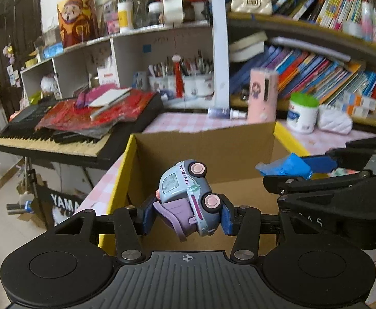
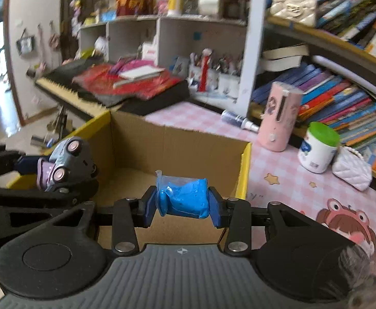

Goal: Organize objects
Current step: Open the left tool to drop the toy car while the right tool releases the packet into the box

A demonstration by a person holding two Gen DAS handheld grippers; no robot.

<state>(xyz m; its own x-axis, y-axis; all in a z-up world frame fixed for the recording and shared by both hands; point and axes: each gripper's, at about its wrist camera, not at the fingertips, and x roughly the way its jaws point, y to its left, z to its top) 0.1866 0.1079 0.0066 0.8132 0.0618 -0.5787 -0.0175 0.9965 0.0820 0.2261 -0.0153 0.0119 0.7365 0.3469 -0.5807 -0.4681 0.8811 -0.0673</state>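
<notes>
My left gripper (image 1: 186, 212) is shut on a pale blue and purple toy truck (image 1: 188, 195), tipped on its side with its pink wheels facing right, above the near edge of an open cardboard box (image 1: 206, 139). My right gripper (image 2: 182, 204) is shut on a blue packet (image 2: 184, 198) wrapped in clear plastic, above the same box (image 2: 177, 141). The right wrist view shows the toy truck (image 2: 64, 162) at the left, in the other gripper. In the left wrist view the blue packet (image 1: 285, 167) shows at the right. The box floor that shows is bare.
The box sits on a pink checked tablecloth (image 2: 285, 175). Behind it stand a pink cylinder (image 2: 280, 116), a white jar with a green lid (image 2: 319, 146), a small spray bottle (image 2: 239, 121) and a white quilted pouch (image 2: 352, 167). A keyboard (image 1: 59, 139) piled with red cloth lies left; bookshelves (image 1: 316, 77) fill the right.
</notes>
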